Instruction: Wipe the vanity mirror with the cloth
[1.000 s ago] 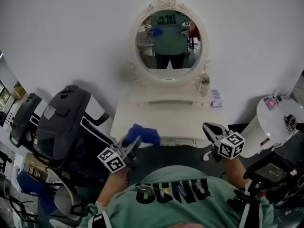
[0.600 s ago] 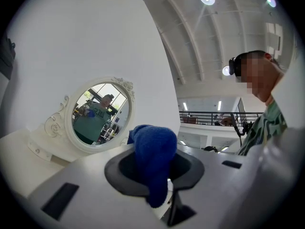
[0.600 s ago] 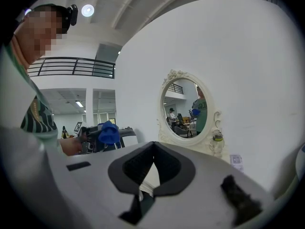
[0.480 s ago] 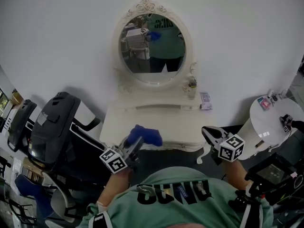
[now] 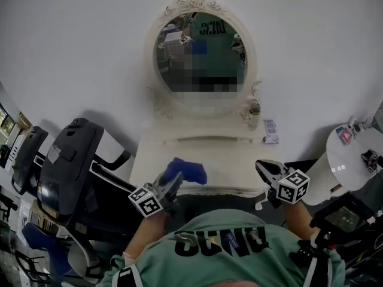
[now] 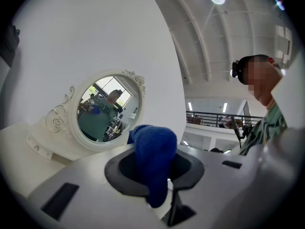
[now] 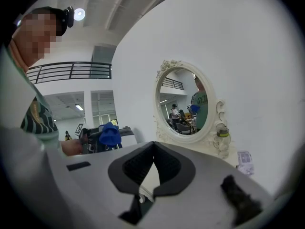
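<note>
Left gripper (image 5: 169, 184) clamps the fluffy blue cloth (image 6: 153, 159) between its jaws, lower centre. Right gripper (image 5: 268, 168), lower right: jaws together, empty.

White vanity table (image 5: 227, 160) is carrying the oval mirror (image 5: 201, 52) at 12 o'clock, w/ a small bottle (image 5: 255, 113) standing approx 1 o'clock & a small printed packet (image 5: 271, 131) lying near it at 2 o'clock.
</note>
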### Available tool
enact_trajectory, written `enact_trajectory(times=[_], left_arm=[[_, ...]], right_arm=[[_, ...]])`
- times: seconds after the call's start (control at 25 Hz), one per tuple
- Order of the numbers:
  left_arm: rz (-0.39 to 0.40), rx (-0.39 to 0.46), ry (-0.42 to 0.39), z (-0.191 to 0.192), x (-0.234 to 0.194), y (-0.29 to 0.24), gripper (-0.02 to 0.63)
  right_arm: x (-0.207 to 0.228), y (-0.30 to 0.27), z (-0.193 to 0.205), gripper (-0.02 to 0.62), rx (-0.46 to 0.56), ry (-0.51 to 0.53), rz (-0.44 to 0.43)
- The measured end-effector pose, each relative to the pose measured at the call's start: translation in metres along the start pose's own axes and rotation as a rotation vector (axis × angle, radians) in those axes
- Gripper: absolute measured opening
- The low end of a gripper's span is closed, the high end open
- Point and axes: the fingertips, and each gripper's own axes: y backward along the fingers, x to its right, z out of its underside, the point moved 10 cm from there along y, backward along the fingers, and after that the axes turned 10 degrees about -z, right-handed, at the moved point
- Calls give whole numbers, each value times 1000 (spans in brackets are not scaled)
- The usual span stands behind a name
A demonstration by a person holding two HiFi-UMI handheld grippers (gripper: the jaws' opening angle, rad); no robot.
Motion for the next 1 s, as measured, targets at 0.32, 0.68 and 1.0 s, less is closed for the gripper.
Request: enact_trajectory(times=[0.32,0.68,1.0], left_arm=[[121,-15,33,-86,-116,-58,94],[144,-85,-138,-137,-198,-125,94],[-44,41,-399,-182,-181,-206,94]], right_arm=[[31,-116,-41,12,2,28,60],[84,-200,-67,12,-25,4,107],[171,-181,-95,12,-116,108,29]])
